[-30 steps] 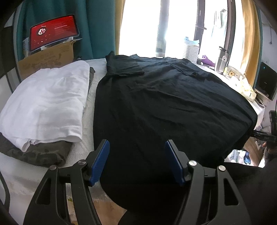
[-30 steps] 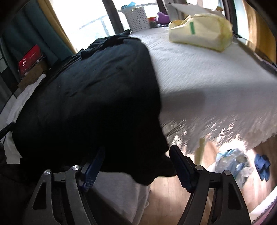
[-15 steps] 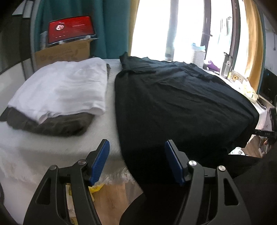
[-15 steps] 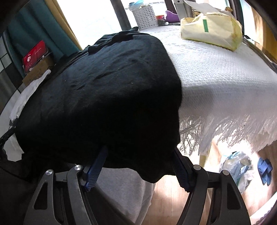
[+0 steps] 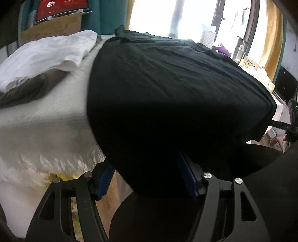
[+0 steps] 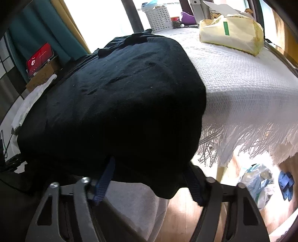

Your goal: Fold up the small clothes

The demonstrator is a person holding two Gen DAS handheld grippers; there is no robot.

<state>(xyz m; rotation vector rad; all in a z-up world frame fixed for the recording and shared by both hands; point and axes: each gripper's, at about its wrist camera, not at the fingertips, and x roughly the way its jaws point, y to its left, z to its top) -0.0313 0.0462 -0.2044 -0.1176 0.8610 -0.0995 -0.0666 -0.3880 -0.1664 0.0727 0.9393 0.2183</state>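
Observation:
A black shirt [image 5: 167, 83] lies spread over the white-clothed table, its near hem hanging over the front edge; it also shows in the right wrist view [image 6: 121, 96]. My left gripper [image 5: 147, 178] is open, its blue pads either side of the hanging hem near the shirt's left corner. My right gripper [image 6: 149, 178] is open, its pads straddling the hem at the shirt's right corner. The cloth hides both sets of fingertips.
Folded white and grey clothes [image 5: 42, 55] are stacked at the table's left. A yellow tissue pack [image 6: 231, 31] and a white basket [image 6: 160, 17] sit at the far right. The fringed tablecloth edge [image 6: 242, 137] hangs over the floor.
Both grippers have dropped lower and moved in toward the table's front edge, so the hanging hem of the black shirt now lies between each pair of open fingers.

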